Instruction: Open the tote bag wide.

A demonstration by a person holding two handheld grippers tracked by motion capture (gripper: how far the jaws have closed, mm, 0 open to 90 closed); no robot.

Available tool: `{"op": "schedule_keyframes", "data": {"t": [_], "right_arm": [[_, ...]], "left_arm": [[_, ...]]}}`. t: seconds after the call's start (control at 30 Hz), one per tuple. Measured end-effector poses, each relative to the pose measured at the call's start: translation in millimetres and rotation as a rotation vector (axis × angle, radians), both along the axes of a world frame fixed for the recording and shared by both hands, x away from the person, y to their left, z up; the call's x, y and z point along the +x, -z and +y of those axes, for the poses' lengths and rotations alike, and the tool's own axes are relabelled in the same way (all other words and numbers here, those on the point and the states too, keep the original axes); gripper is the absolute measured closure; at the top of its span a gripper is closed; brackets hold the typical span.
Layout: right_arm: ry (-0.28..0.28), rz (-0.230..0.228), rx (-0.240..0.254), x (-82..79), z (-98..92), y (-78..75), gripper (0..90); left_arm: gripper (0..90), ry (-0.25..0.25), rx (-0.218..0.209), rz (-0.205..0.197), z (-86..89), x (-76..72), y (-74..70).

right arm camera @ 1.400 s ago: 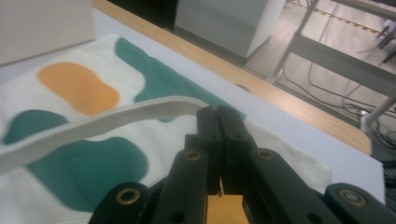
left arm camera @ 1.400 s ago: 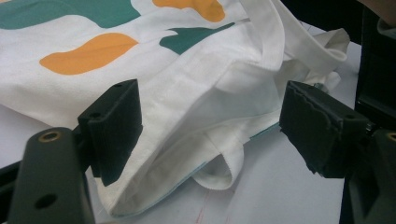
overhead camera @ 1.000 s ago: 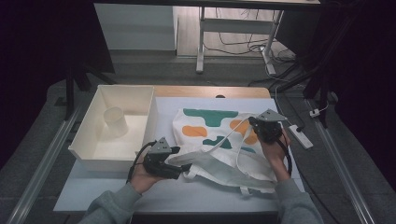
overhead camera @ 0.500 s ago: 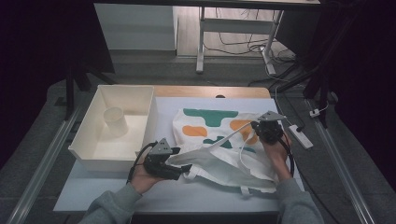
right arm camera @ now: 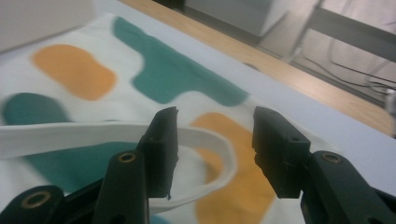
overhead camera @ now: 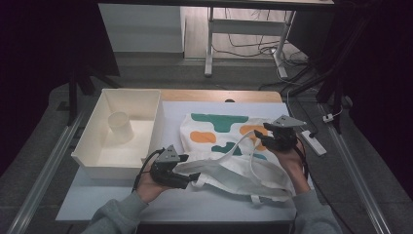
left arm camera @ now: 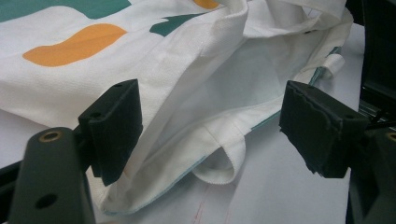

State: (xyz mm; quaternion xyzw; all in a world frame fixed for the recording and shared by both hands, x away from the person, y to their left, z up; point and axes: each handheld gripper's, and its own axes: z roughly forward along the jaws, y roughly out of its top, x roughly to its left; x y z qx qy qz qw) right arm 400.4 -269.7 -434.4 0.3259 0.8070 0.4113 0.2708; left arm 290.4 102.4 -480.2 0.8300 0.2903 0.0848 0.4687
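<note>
Right gripper (overhead camera: 267, 140) has just been opening, tote bag (overhead camera: 229, 146) strap (right arm camera: 205, 140) loose between its jaws; left gripper (left arm camera: 210, 126) gapes at the bag's mouth, seemingly gripping nothing; clamp one hem layer there before lifting.

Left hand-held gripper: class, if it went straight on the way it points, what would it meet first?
Probably the tote bag: its folded open edge lies between the open jaws of the left hand-held gripper, though depth is hard to judge.

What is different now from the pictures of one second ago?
The right gripper has just been opening its jaws and let go of the bag's strap, which now lies loose between them. The left gripper, open at the tote bag mouth, the white bin and the cup stayed.
</note>
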Motion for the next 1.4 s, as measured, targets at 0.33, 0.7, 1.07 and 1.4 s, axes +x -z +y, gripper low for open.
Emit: {"op": "schedule_keyframes", "data": {"t": [0.33, 0.7, 1.07, 1.4], "right_arm": [[-0.181, 0.100, 0.045, -42.4, 23.0, -10.2, 46.9], [-0.303, 0.123, -0.023, -85.5, 48.3, -2.6, 46.1], [-0.336, 0.129, -0.166, -94.5, 72.2, 12.5, 47.7], [-0.317, 0.147, -0.219, -88.2, 74.4, 30.2, 48.4]], "left_arm": [[22.2, 0.001, 0.009, -0.006, -0.9, -0.5, 0.6], [22.5, 0.010, 0.011, -0.012, -1.9, -1.3, 0.6], [22.6, 0.015, 0.016, -0.009, -3.9, -1.6, 1.7], [22.8, 0.020, 0.021, -0.006, -4.3, -1.4, 3.3]]}}
